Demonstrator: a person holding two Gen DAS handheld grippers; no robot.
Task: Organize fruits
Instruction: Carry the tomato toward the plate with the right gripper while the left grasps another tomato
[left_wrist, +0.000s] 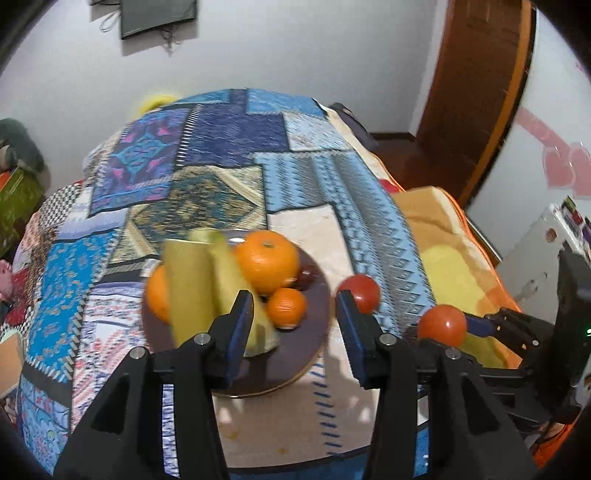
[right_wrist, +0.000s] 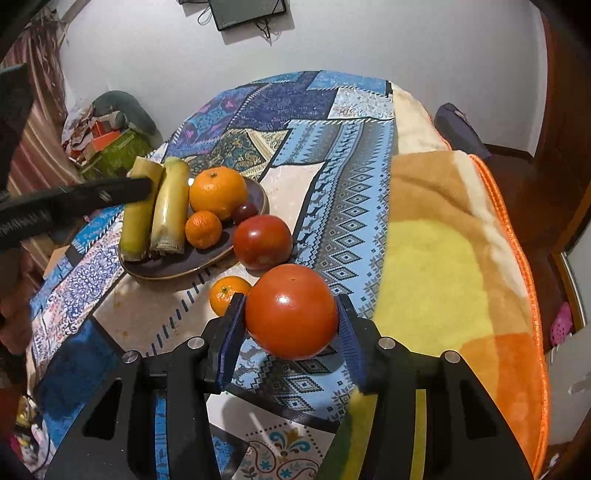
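A dark brown plate (right_wrist: 177, 264) on the patterned cloth holds two yellow-green cane pieces (right_wrist: 168, 208), a big orange (right_wrist: 218, 192), a small orange (right_wrist: 203, 229) and a dark plum (right_wrist: 245, 211). My right gripper (right_wrist: 291, 325) is shut on a red tomato (right_wrist: 291, 312), held above the cloth. A second tomato (right_wrist: 263, 242) lies beside the plate, and a small orange (right_wrist: 226, 293) lies on the cloth. My left gripper (left_wrist: 295, 314) is open and empty above the plate (left_wrist: 314, 306). The held tomato (left_wrist: 442, 325) shows at its right.
A yellow and orange blanket (right_wrist: 443, 277) covers the table's right side. A wooden door (left_wrist: 476, 92) stands at the back right. Clutter and a green box (right_wrist: 114, 147) sit left of the table. White wall behind.
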